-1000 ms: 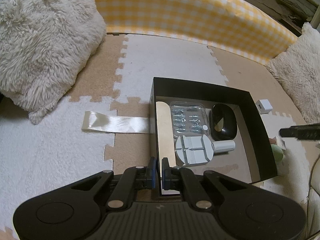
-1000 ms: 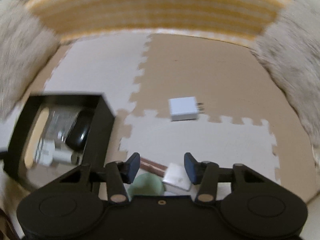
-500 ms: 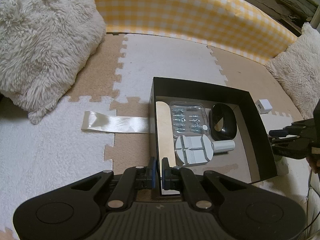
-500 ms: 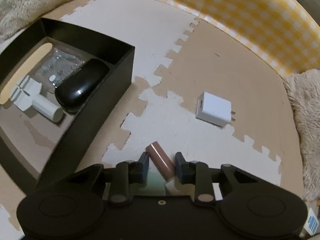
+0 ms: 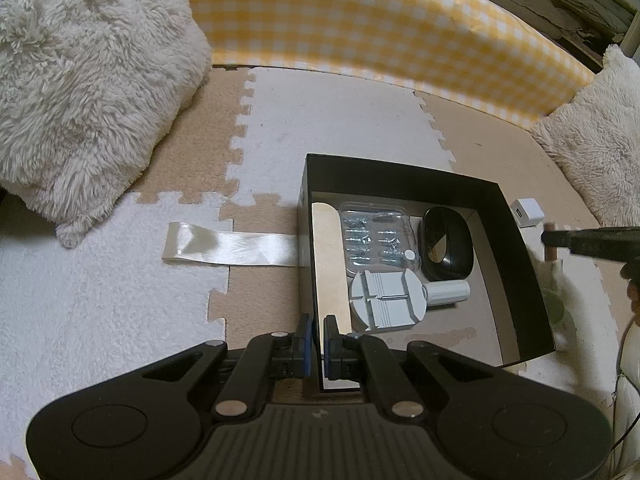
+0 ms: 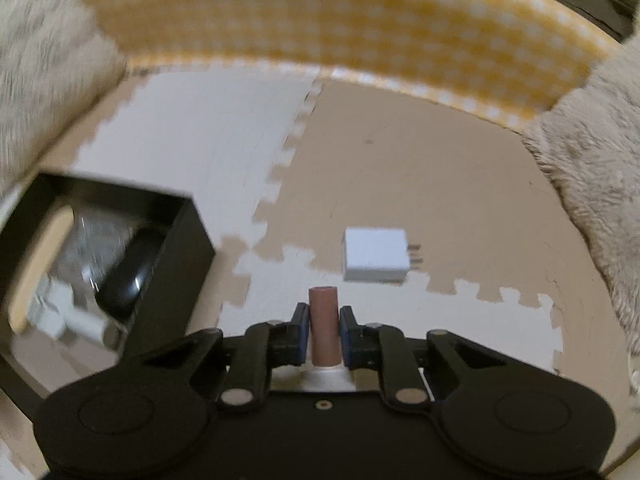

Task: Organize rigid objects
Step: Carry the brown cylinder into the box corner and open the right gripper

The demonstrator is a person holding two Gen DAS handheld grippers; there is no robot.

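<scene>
A black open box (image 5: 516,236) (image 6: 176,248) sits on the foam mat. It holds a wooden stick (image 5: 328,264), a clear case of screws (image 5: 376,236), a black oval case (image 5: 446,246), a grey round tool (image 5: 386,300) and a white cylinder (image 5: 446,292). My left gripper (image 5: 316,338) is shut on the box's near wall. My right gripper (image 6: 324,330) is shut on a brown cylinder (image 6: 324,328) with a white base, held above the mat right of the box; the gripper also shows in the left wrist view (image 5: 550,240). A white charger (image 6: 376,256) (image 5: 528,212) lies on the mat ahead.
A shiny ribbon strip (image 5: 228,246) lies left of the box. Fluffy cushions lie at the left (image 5: 80,100) and right (image 5: 592,148). A yellow checked barrier (image 5: 360,28) bounds the far side. A green object (image 5: 554,308) lies right of the box.
My right gripper closed on the brown cylinder, lifted it off the mat and swung to level. The left gripper has not moved.
</scene>
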